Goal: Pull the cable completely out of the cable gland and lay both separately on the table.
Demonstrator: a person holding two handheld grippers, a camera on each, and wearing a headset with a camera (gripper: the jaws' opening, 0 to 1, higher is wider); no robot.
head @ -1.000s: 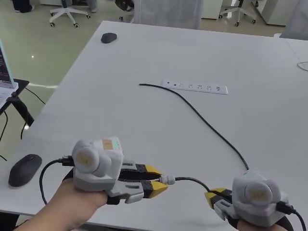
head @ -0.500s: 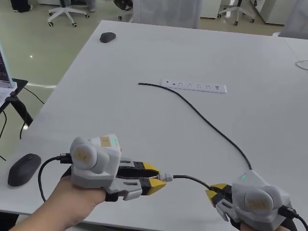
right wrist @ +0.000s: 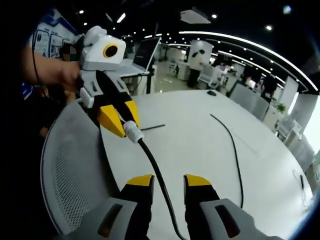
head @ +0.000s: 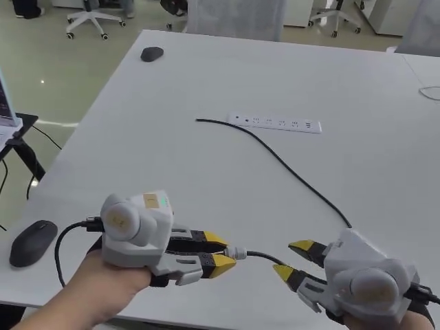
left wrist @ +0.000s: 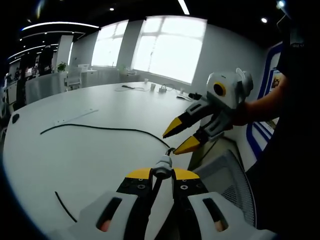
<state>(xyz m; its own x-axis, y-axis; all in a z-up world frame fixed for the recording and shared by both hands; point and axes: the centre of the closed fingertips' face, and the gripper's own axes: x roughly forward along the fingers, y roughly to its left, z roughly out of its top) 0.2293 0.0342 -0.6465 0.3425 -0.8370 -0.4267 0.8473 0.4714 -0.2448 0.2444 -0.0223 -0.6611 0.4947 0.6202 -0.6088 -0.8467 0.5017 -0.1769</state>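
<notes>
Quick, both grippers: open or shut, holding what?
Left gripper: shut on the gland.
Right gripper: open, cable between its fingers, ungripped.

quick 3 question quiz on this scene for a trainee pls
1. True or false: the right gripper is clamped on the cable.
2. What does the left gripper hold? A. a pen B. the gland C. a screw
3. Fill in: the cable's far end lies close to the white ____.

Key
1. False: its jaws stand open, one on each side of the cable.
2. B
3. power strip
</notes>
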